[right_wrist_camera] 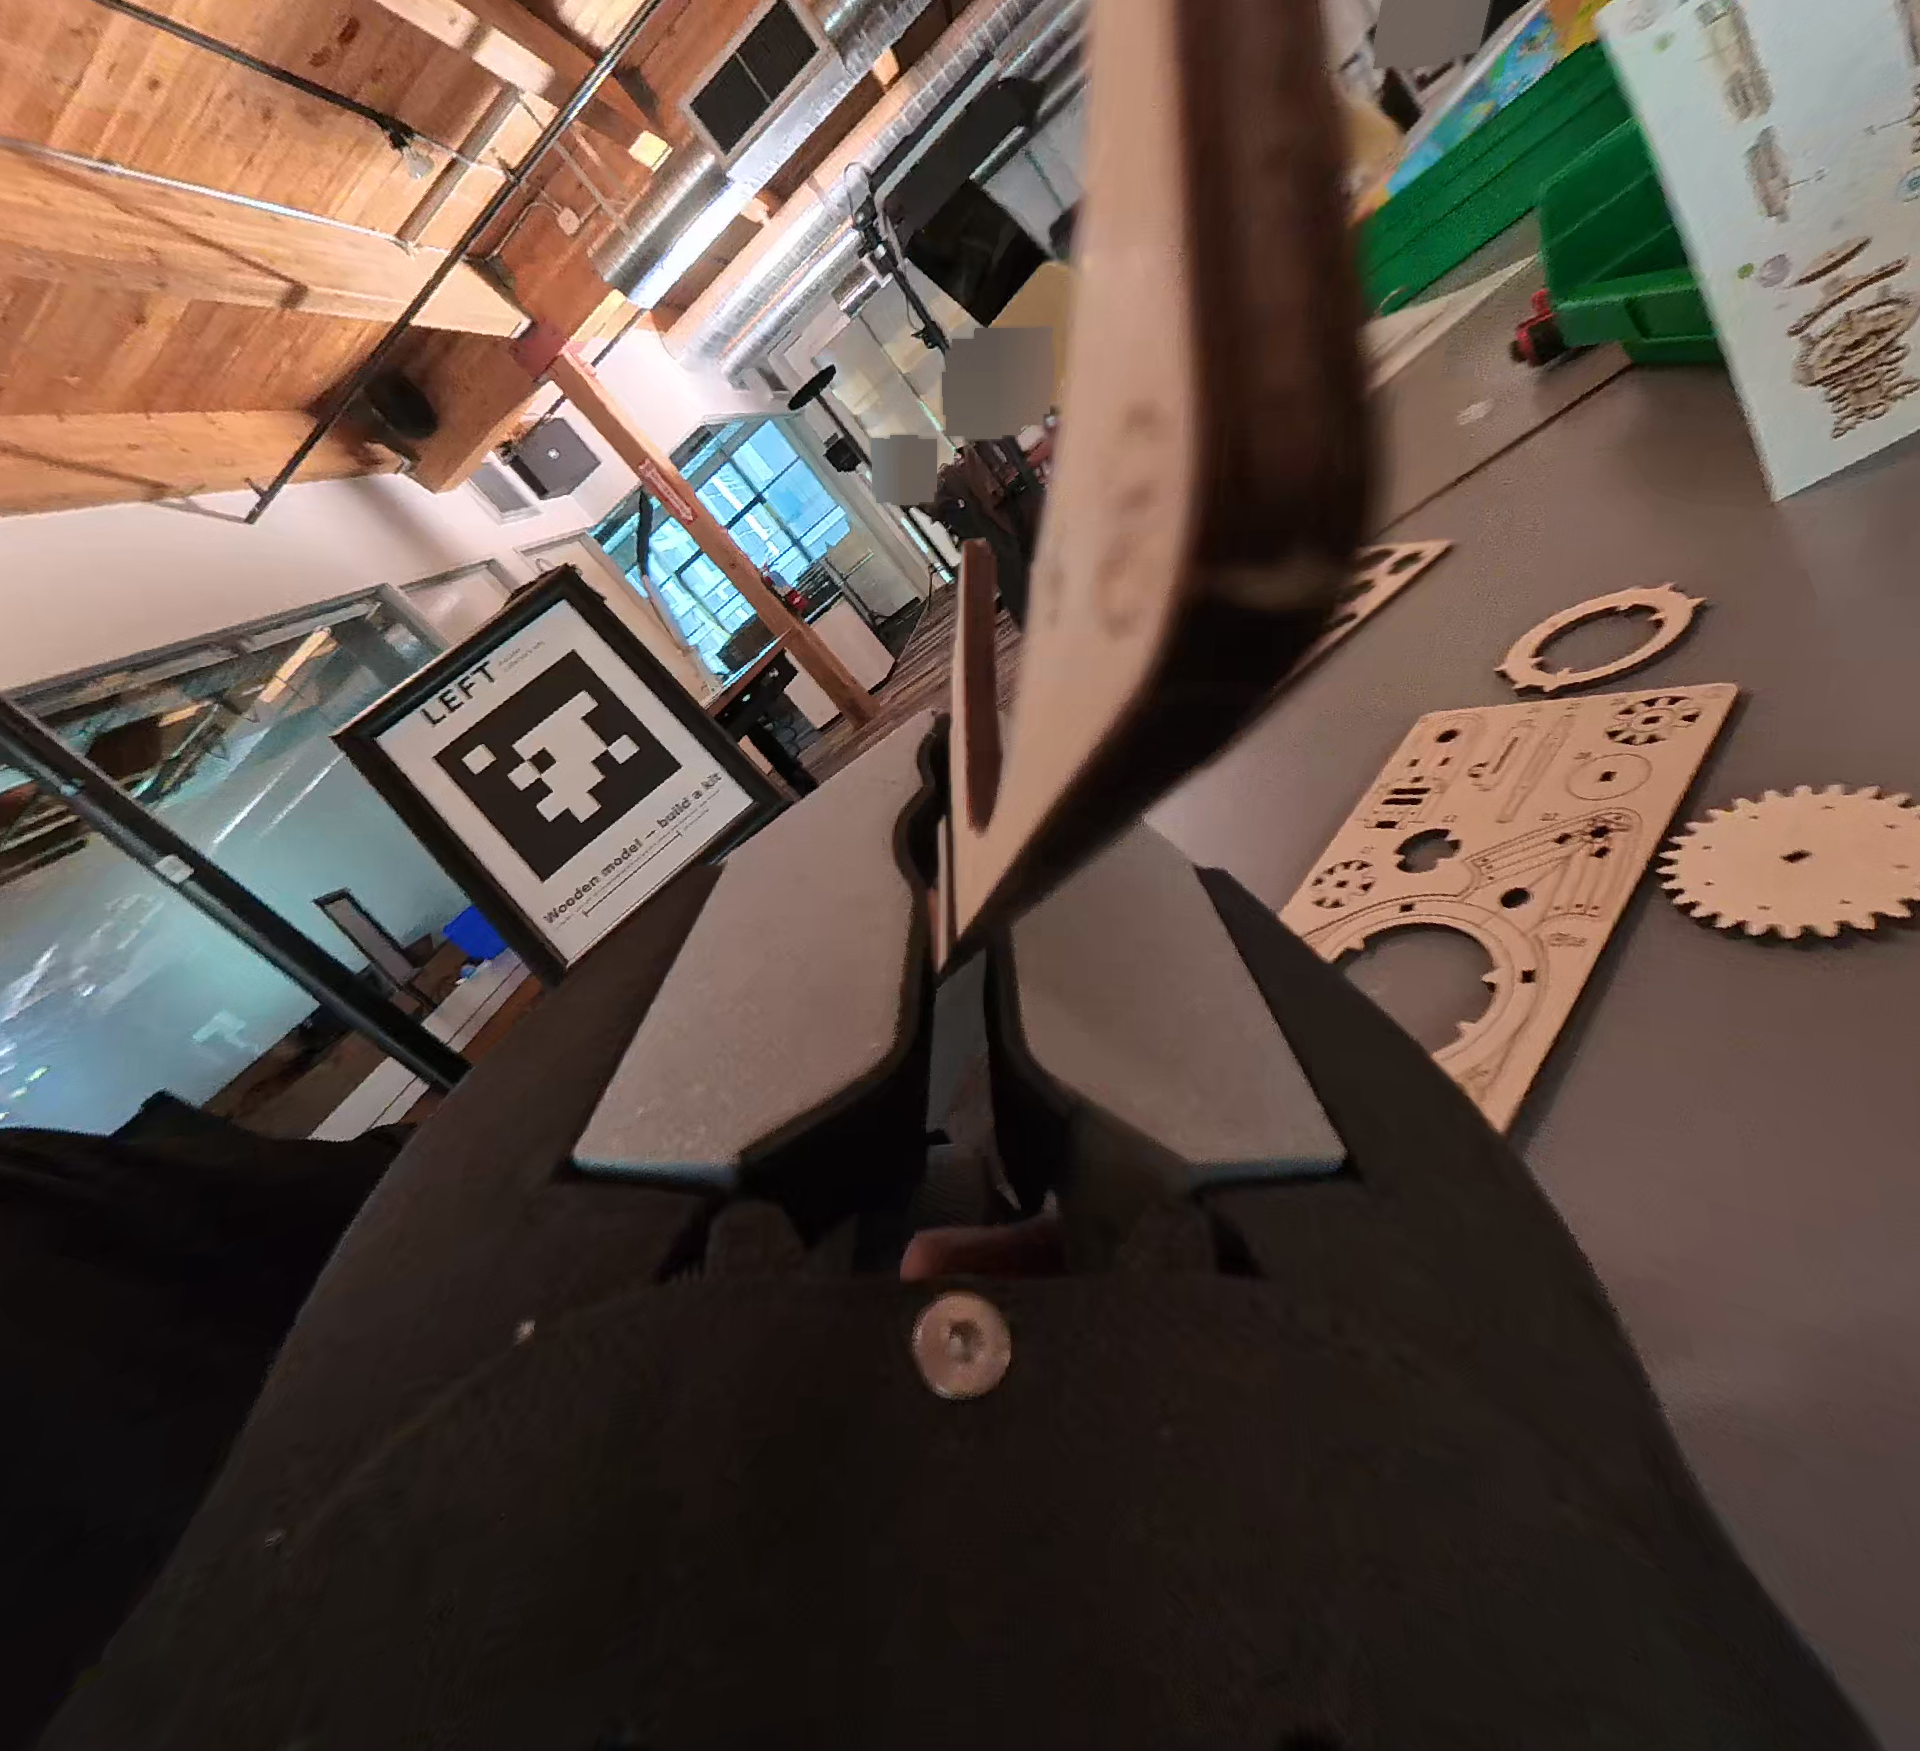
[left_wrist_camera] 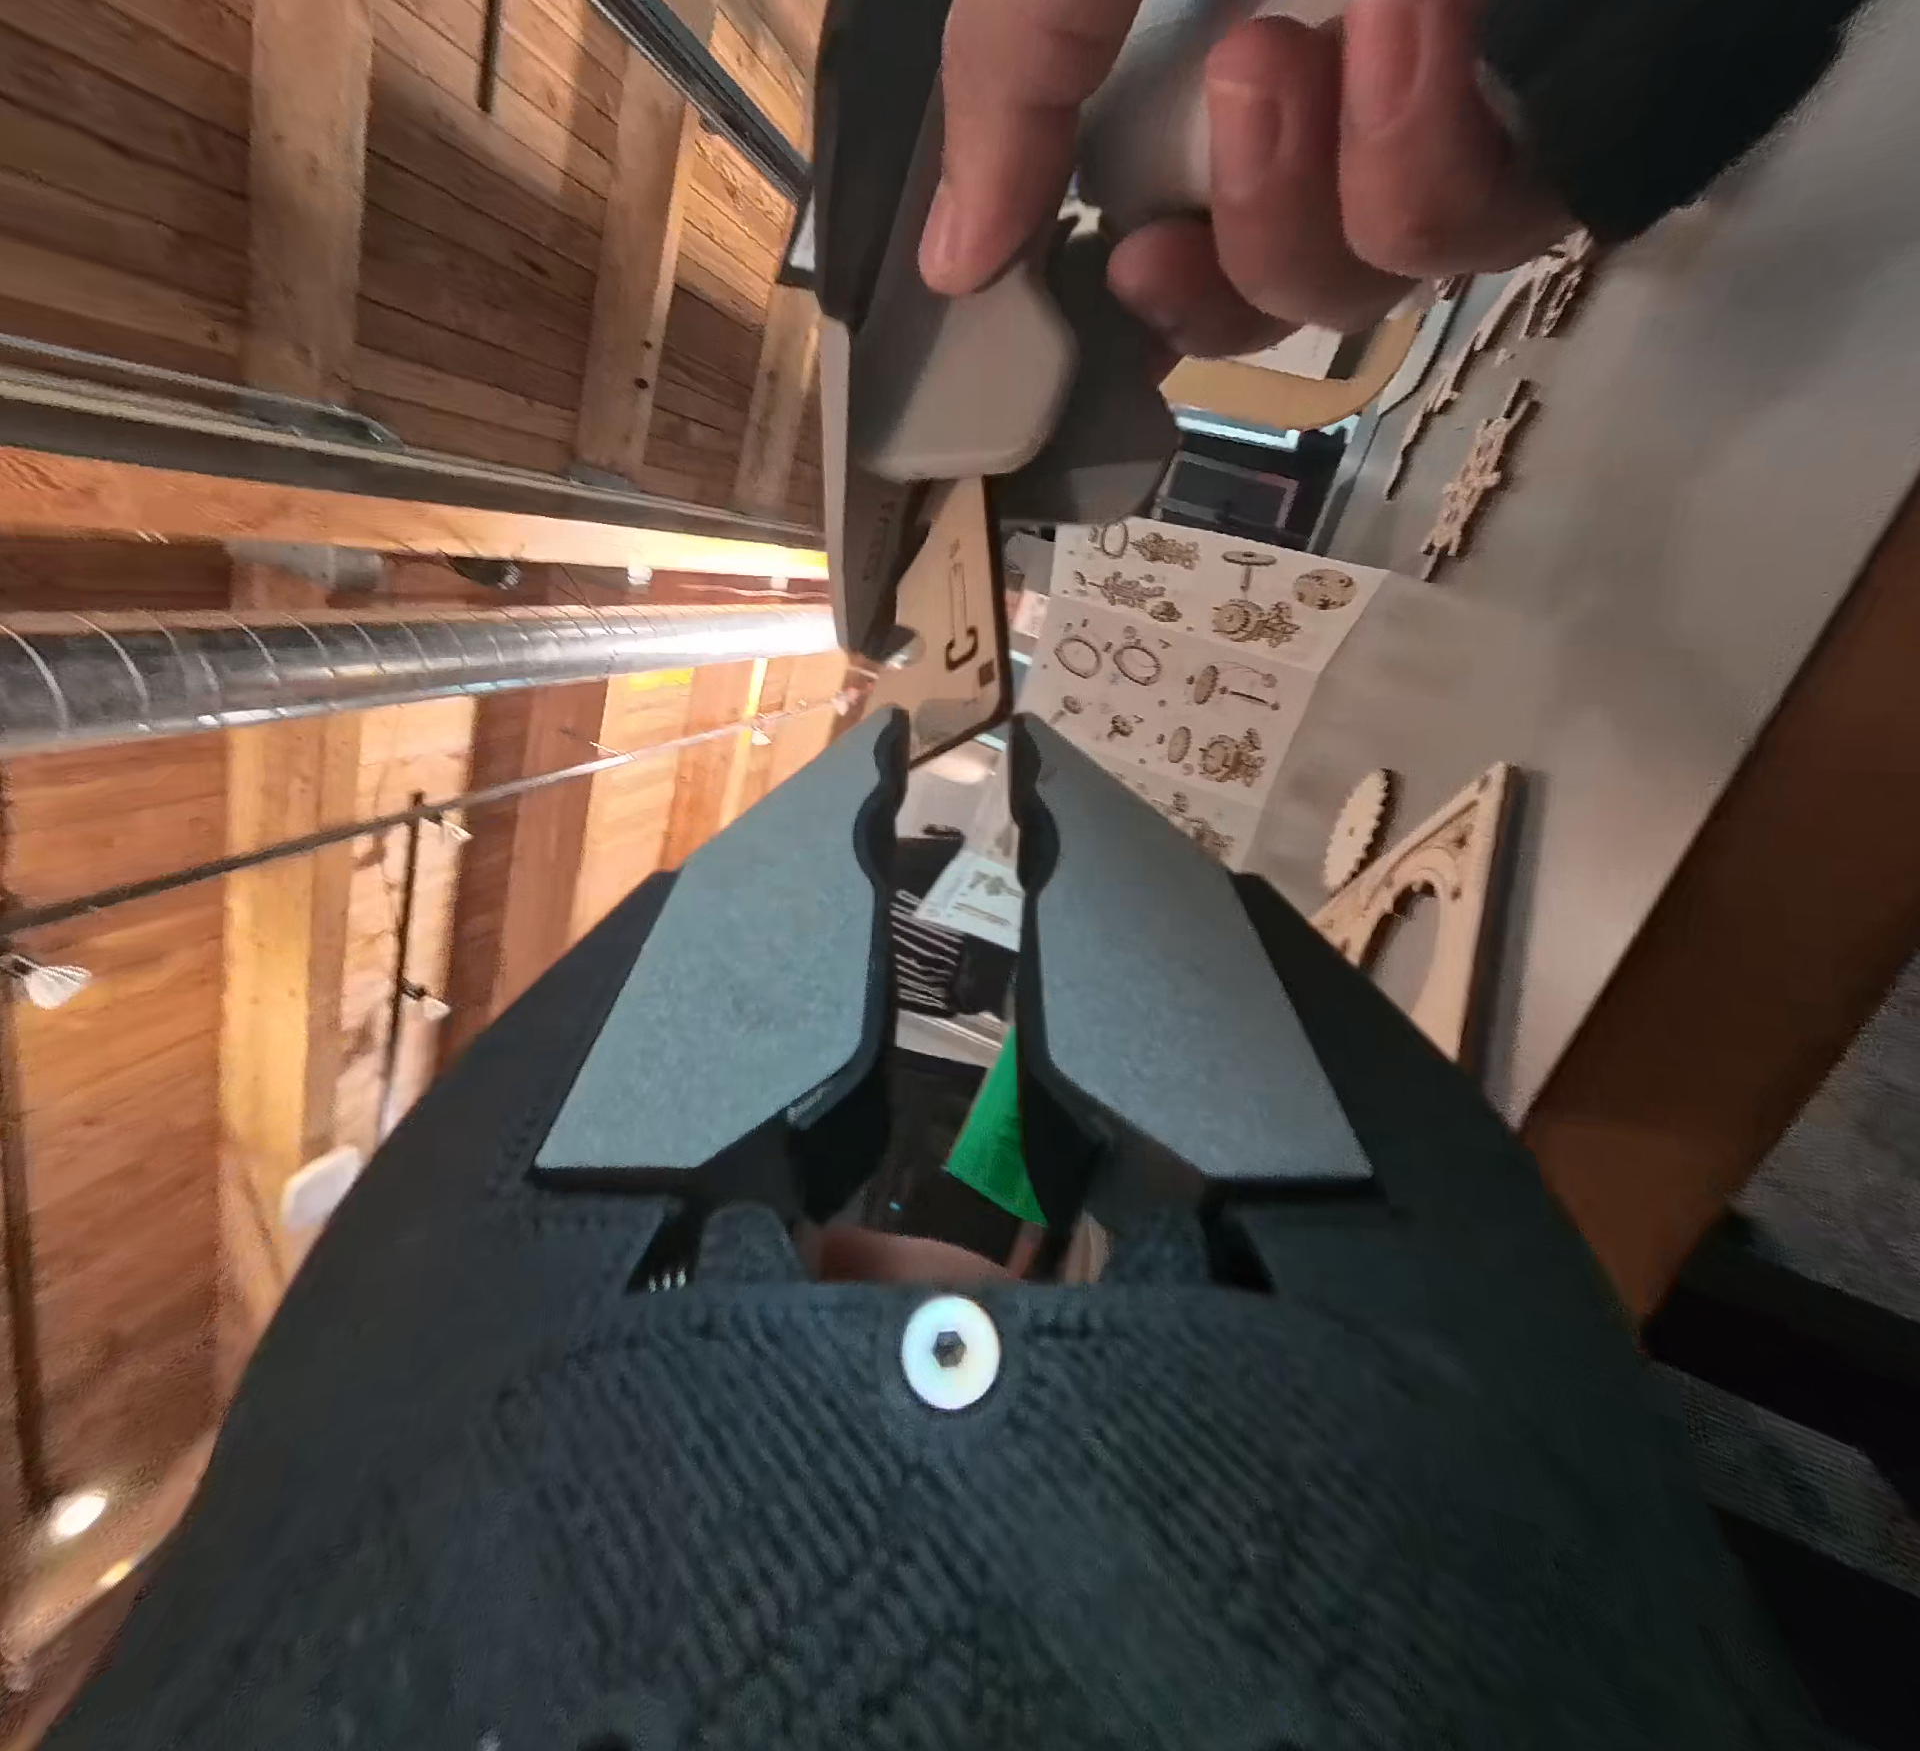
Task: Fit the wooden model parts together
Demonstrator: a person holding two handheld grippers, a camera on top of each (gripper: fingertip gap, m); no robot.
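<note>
A grey table (right_wrist_camera: pixel 1558 1389) is seen in both wrist views. Lying flat on it are a laser-cut wooden sheet (right_wrist_camera: pixel 1517 880) with several parts punched out, a toothed wooden gear (right_wrist_camera: pixel 1797 860) just beside that sheet, and a notched wooden ring (right_wrist_camera: pixel 1600 641) farther back. A white instruction sheet (right_wrist_camera: pixel 1787 174) and green bins (right_wrist_camera: pixel 1621 267) are noted beyond. A pointed arch piece (left_wrist_camera: pixel 1423 901) is recorded in the left view.
</note>
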